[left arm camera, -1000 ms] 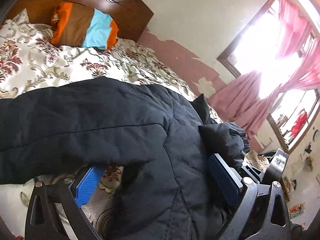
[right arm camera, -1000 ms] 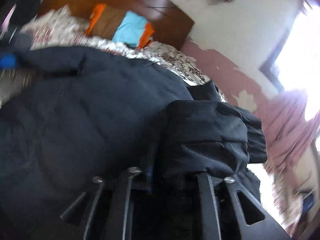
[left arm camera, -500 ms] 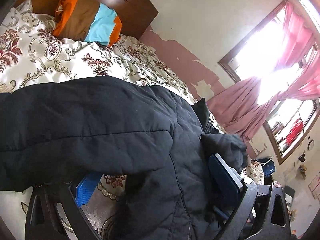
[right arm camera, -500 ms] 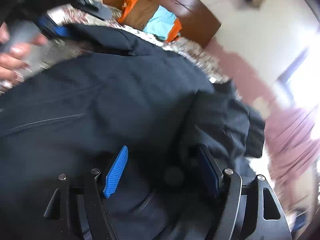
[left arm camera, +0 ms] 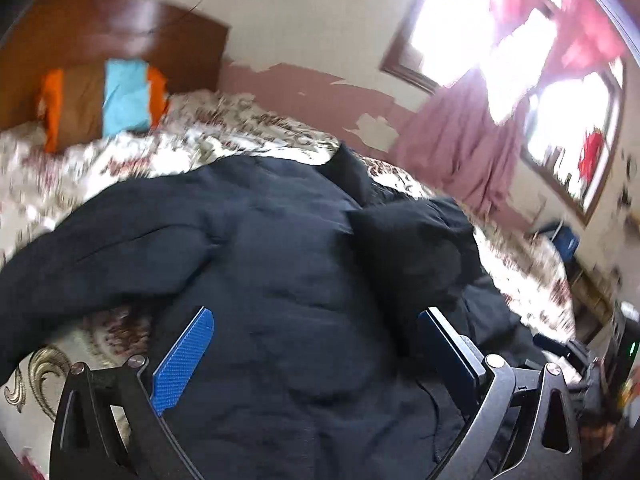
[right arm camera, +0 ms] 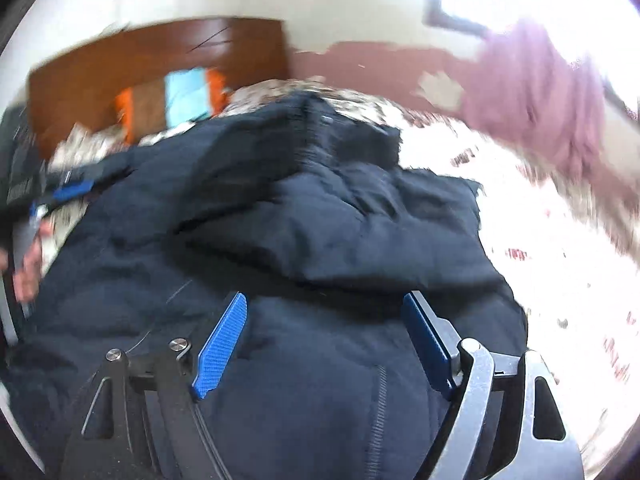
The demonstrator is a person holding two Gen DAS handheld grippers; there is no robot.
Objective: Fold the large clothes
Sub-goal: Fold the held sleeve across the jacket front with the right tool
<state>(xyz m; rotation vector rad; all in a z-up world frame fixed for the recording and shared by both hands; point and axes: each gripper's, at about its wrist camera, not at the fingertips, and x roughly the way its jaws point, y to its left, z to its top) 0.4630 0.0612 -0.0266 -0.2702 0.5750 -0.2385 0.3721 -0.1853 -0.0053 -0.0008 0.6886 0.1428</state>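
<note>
Two tools are seen over a dark jacket (left arm camera: 280, 272) spread on the bed (left arm camera: 224, 136), well short of the headboard (left arm camera: 100, 28). The left tool (left arm camera: 316, 332) is held with its jaws spread, jacket fabric lying between them. The right tool (right arm camera: 324, 320) is likewise spread wide above the jacket. A striped pillow (left arm camera: 108, 100) is propped at the head edge of the bed.
</note>
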